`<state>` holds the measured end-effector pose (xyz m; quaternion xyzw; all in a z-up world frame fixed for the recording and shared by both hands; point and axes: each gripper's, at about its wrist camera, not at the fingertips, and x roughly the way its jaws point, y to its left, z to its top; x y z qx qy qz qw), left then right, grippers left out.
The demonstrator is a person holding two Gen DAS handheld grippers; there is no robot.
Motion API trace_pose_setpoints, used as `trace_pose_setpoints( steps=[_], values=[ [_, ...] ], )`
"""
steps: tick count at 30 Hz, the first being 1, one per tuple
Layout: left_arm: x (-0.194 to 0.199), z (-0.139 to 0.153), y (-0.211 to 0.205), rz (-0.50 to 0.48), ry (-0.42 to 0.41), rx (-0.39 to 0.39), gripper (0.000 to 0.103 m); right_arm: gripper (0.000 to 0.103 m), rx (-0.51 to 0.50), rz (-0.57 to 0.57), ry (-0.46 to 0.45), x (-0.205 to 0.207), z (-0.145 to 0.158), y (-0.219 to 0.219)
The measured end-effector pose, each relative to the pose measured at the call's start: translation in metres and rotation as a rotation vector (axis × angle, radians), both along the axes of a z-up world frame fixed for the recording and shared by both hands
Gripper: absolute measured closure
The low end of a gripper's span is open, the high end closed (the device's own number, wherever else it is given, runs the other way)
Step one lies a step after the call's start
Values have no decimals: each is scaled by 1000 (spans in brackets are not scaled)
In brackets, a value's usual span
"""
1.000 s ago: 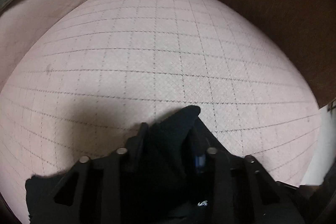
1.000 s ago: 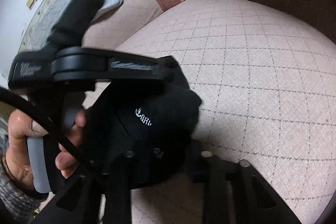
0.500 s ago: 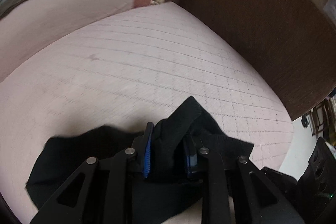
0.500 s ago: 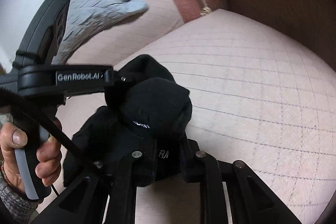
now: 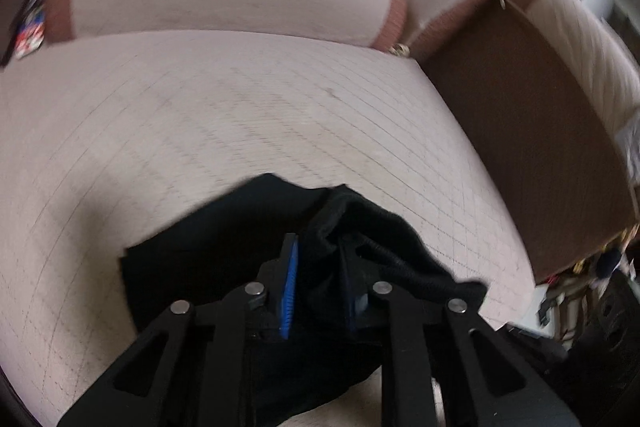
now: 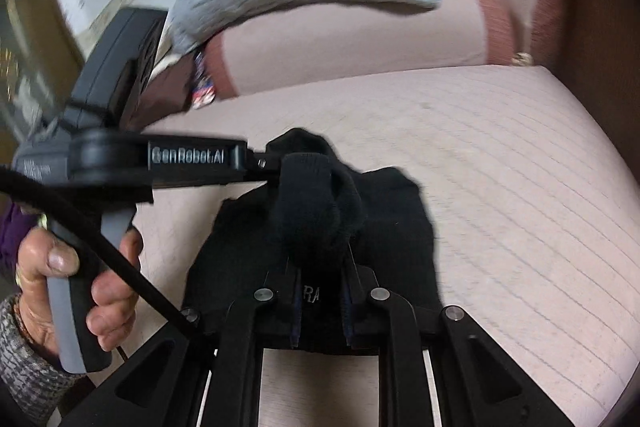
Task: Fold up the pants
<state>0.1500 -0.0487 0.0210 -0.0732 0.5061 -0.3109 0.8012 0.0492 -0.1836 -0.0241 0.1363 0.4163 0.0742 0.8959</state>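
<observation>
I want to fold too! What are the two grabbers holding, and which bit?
Both hold the black pants. The left gripper pinches a bunched edge with a drawstring; the right gripper pinches another bunched fold. Which part exactly cannot be told.

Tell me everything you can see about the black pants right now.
The black pants are soft, knit-looking fabric, bunched and crumpled rather than flat. A black drawstring cord shows at one gathered edge, and small white lettering shows near the right gripper. Both grippers pinch folds between their fingers: the left gripper and the right. The rest drapes over the pink quilted cushion.
</observation>
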Motion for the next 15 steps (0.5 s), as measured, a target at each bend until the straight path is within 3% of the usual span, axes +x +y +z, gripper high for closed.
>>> trace_pose_setpoints(
  steps=[9, 12, 15],
  values=[
    [12, -30, 70, 121, 71, -77, 87, 86, -66, 121, 33, 25, -29, 72],
    [9, -39, 86, 155, 101, -97, 87, 87, -146, 160, 13, 27, -35, 91],
    [8, -43, 104, 208, 139, -172, 84, 87, -275, 195, -42, 12, -40, 109]
  ],
)
